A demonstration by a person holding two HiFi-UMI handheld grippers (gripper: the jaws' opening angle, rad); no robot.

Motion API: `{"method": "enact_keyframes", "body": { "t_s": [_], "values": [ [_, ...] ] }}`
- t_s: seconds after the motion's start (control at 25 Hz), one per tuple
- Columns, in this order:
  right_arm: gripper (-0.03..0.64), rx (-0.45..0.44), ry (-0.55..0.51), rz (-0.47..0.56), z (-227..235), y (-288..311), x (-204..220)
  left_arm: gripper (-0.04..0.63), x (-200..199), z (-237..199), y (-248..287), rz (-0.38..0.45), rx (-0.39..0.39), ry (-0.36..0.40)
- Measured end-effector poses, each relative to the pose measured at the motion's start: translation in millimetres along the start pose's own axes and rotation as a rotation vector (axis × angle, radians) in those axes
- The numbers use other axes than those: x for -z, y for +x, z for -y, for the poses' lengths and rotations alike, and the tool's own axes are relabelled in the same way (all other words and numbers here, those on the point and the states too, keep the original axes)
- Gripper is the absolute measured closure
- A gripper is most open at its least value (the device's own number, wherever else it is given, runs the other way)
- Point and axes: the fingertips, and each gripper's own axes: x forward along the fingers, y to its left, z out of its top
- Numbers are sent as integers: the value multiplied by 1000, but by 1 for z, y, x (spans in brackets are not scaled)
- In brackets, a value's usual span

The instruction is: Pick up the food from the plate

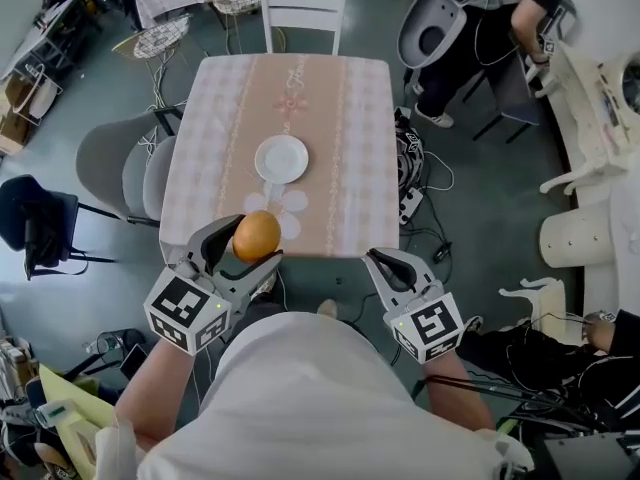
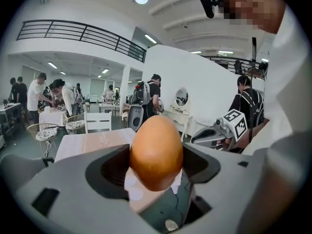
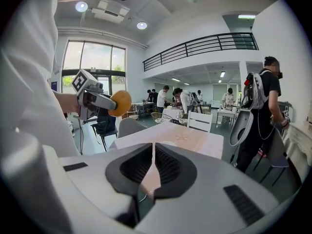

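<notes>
**A:** Largest item?

**B:** Table [image 1: 350,148]. It is rectangular, with a pale checked cloth and a pink runner along its length. One white chair [image 1: 304,13] stands at the far end and one grey chair [image 1: 115,163] at the left side.

**A:** Next down?

**B:** Two hand-held grippers, both at the near edge. The left gripper [image 1: 248,248] is at the near left corner, with its jaws spread and pressed on the food from both sides. The right gripper [image 3: 154,147] is near right, just off the table edge. Its jaws are drawn almost together, with only a thin slit between the pads and nothing in it.

**A:** Plate?

**B:** One plate [image 1: 281,158], white and round, on the runner at the table's middle.

**A:** And the food?

**B:** One piece of food [image 2: 156,152], orange-brown, smooth and egg-shaped. It is clamped in the left gripper and raised over the table's near edge, well apart from the plate.
</notes>
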Motion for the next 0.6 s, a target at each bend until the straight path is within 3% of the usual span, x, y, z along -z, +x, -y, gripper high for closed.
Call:
{"method": "enact_keyframes", "body": {
  "t_s": [0.6],
  "values": [
    [604, -45, -66, 19, -1, 18, -16, 258, -11, 7, -11, 36, -18, 12]
  ]
}}
